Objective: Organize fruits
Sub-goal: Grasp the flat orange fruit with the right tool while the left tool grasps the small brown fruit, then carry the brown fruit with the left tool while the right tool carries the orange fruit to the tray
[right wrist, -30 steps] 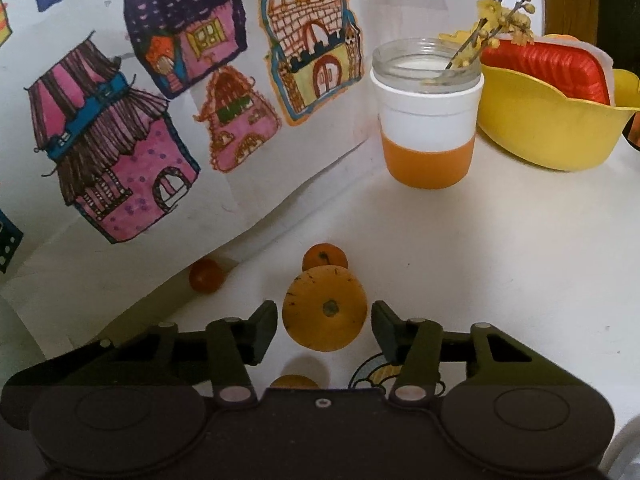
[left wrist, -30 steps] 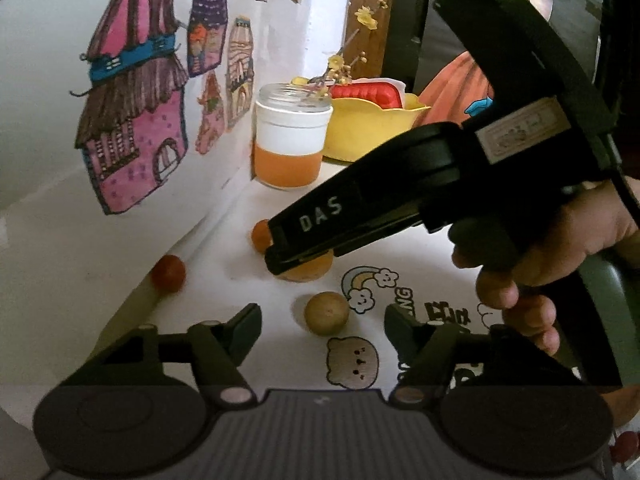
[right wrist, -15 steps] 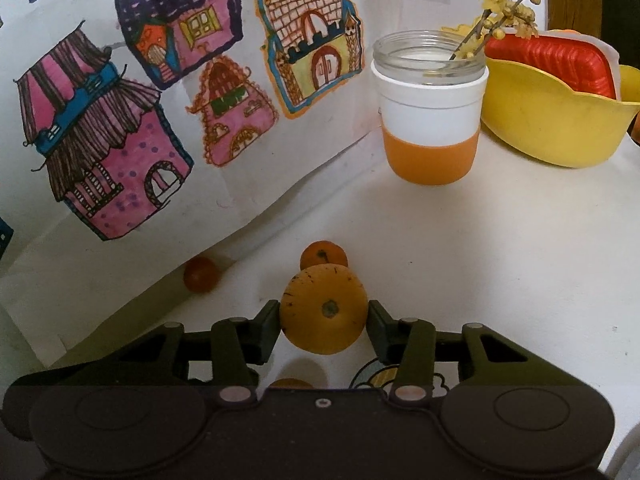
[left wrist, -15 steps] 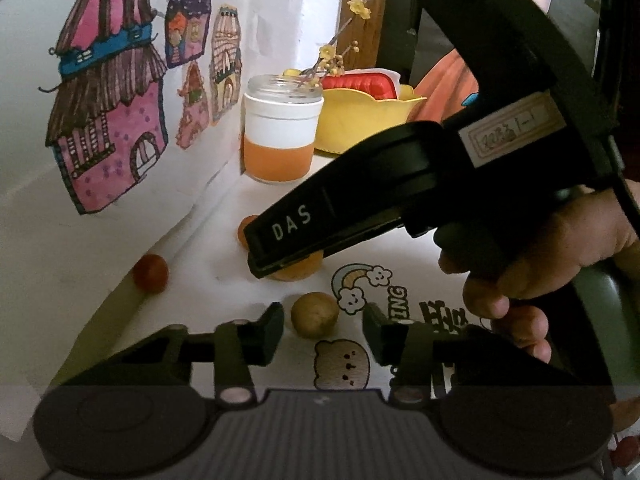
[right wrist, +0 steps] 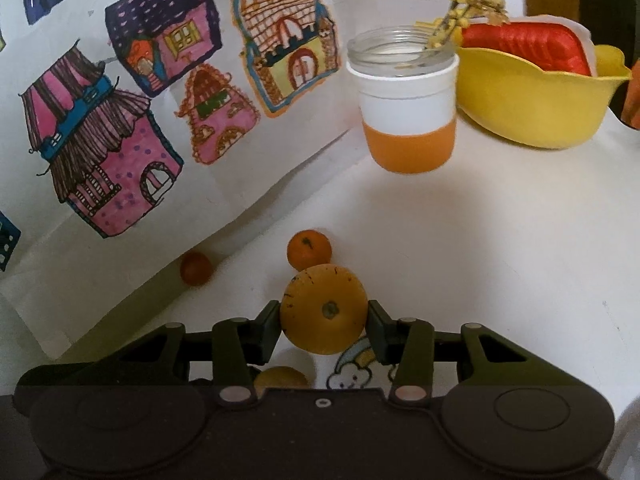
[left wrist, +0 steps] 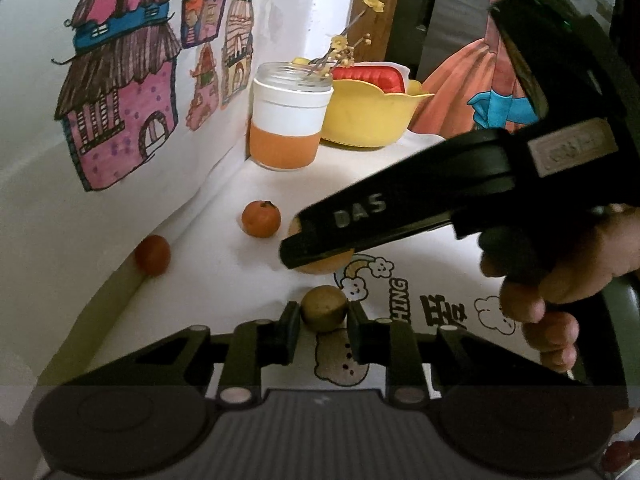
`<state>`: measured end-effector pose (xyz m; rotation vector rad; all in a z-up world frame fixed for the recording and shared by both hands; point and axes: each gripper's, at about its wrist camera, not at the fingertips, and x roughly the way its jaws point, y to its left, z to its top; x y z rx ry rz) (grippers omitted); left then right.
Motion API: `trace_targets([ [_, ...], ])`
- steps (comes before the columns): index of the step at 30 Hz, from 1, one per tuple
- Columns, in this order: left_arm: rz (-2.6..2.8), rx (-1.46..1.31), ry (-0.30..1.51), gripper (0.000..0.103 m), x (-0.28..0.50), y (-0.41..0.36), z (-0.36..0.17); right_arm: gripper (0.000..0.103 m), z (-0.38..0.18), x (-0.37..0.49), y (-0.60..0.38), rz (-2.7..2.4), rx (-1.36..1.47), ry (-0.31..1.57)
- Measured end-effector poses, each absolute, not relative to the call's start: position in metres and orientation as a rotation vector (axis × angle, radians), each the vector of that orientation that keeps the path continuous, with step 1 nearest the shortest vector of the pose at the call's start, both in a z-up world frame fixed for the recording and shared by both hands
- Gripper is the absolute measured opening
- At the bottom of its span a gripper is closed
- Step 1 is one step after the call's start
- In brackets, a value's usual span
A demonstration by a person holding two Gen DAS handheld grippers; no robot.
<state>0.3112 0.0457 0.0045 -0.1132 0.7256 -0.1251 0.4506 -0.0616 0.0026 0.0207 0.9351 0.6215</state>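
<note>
— Why both at once?
— Saves a trip, I'd guess. The right hand-held gripper (right wrist: 323, 322) pinches the big orange (right wrist: 323, 309) on the counter (right wrist: 500, 248); the left hand-held gripper (left wrist: 323, 326) has closed around the small brown fruit (left wrist: 323, 307), contact unclear.
— And the yellow bowl (right wrist: 532, 112)?
— Can't see inside.

Dim indoor light; fisheye-bent edges

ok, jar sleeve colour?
Jar sleeve: white upper band, orange lower band. Clearest in right wrist view.

a white wall (right wrist: 100, 248) carried colourful house drawings (right wrist: 100, 148). a wooden post (left wrist: 376, 8) stood at the corner, and the white tabletop (right wrist: 500, 248) lay dimly lit.
</note>
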Motion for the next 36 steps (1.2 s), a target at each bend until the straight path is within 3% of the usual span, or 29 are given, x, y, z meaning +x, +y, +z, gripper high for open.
trace_targets([
  [17, -0.145, -0.117, 0.701, 0.027, 0.291, 0.032, 0.02, 0.047, 0.034, 0.409, -0.119, 0.585, 0.038, 0.909],
  [36, -0.28, -0.128, 0.667, 0.027, 0.285, -0.046, 0.035, 0.047, 0.061, 0.361, -0.227, 0.46, 0.052, 0.851],
])
